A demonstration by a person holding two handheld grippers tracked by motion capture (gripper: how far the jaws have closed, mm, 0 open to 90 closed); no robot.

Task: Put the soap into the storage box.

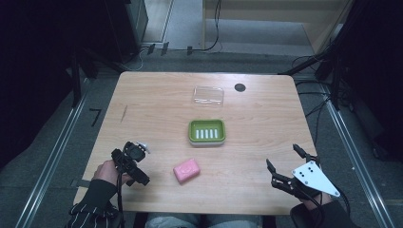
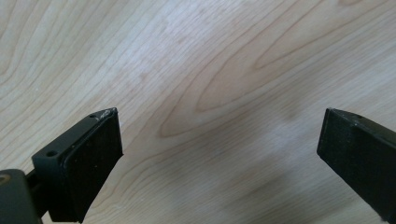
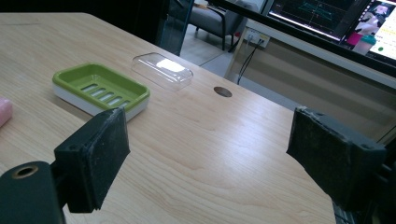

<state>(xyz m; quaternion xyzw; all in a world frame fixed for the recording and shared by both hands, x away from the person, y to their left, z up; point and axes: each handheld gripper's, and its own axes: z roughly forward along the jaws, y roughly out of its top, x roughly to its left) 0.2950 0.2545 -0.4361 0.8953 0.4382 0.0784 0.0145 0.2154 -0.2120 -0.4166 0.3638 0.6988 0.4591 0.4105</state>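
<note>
In the high view, a green soap dish (image 1: 206,132) is seen mid-table (image 1: 157,90), a clear lid (image 1: 208,95) behind it and a pink soap bar (image 1: 186,170) nearer the person. In the left gripper view, the left gripper (image 2: 219,135) is held agape over bare wood. In the right gripper view, the right gripper (image 3: 208,140) is spread wide, empty, beside the dish (image 3: 100,88).

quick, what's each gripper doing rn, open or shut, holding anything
Left gripper: open, holding nothing, over bare table.
Right gripper: open, holding nothing.
</note>
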